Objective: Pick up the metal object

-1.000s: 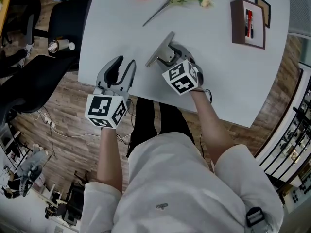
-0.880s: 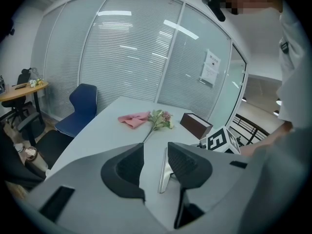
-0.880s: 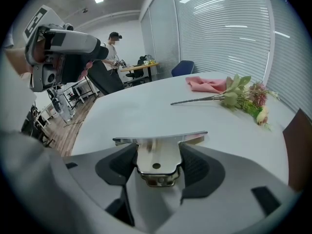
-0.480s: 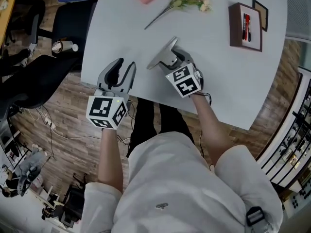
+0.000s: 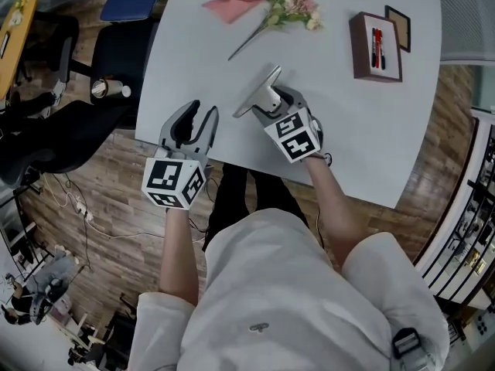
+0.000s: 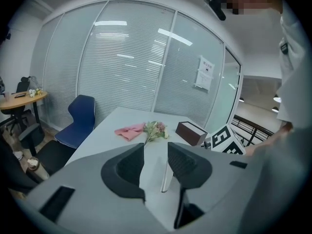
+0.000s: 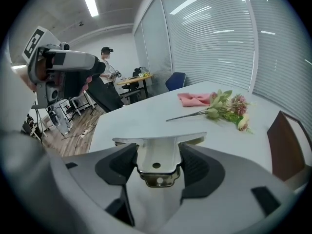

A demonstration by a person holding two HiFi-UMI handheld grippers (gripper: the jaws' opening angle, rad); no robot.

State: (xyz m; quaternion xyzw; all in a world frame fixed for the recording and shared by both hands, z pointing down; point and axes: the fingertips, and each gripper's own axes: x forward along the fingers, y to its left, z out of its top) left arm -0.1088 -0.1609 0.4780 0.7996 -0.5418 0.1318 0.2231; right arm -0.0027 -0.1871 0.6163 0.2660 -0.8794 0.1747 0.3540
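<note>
Over the table (image 5: 232, 147) edge, right tool (image 7: 157, 165) tight on metal object (image 7: 156, 152), perhaps higher than before; left tool (image 6: 156, 162) spread.

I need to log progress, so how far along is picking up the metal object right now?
Done: the right gripper is shut on the metal object, whose wide blade sticks out past the jaws. In hand: the lift itself; the head view does not show whether the blade has cleared the white table. Left: raising it clear. The left gripper is open with nothing between its jaws, near the table's edge.
</note>
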